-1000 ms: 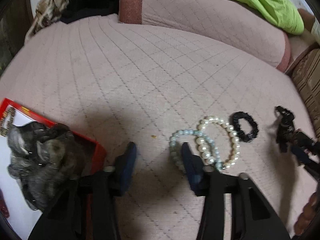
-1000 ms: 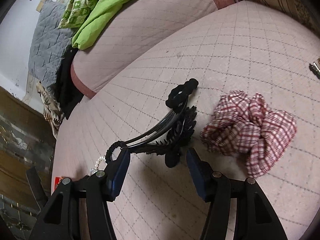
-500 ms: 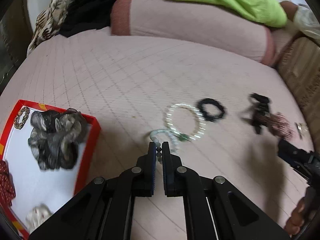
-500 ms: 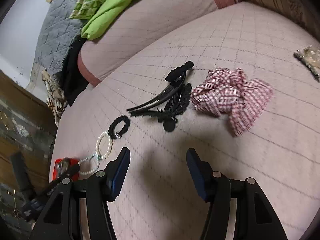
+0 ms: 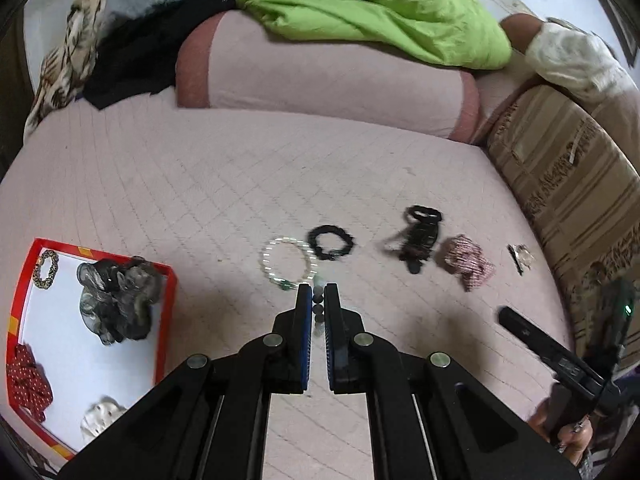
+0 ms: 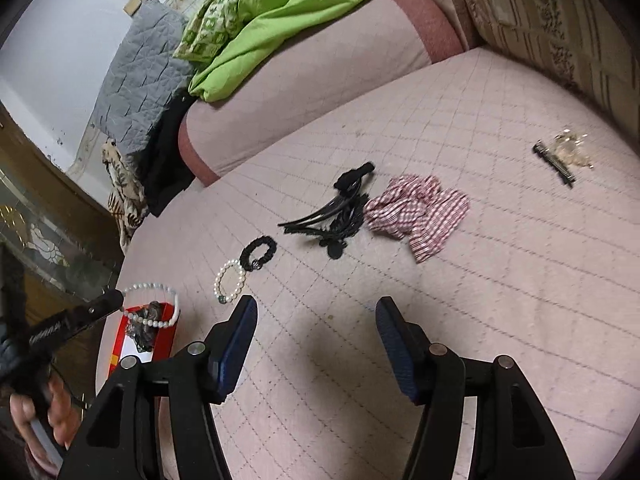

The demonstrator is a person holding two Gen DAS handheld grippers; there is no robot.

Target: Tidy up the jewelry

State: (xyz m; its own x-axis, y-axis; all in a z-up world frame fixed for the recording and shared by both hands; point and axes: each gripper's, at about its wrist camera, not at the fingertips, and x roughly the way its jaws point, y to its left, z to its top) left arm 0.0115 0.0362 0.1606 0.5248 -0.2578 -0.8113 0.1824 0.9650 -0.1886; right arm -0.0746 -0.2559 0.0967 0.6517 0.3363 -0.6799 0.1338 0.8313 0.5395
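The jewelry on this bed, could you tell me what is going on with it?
A person is sorting it into a red box. The left tool is shut on a pearl bracelet, held up near the box. The right tool hovers open. Another pearl bracelet, a black band, a black clip and a checked scrunchie lie on the bed.

Red-rimmed white tray point(image 5: 164, 312) left of the hand-held gripper, black scrunchie point(image 5: 331, 242), red-checked scrunchie point(image 6: 418, 210), lime-green blanket point(image 6: 280, 12) beyond.

Domestic bedroom. Quilted pink bedcover point(image 5: 224, 184), matching bolster point(image 5: 320, 80). Green blanket point(image 5: 372, 20) and grey quilted pillow point(image 6: 140, 76) heaped behind.
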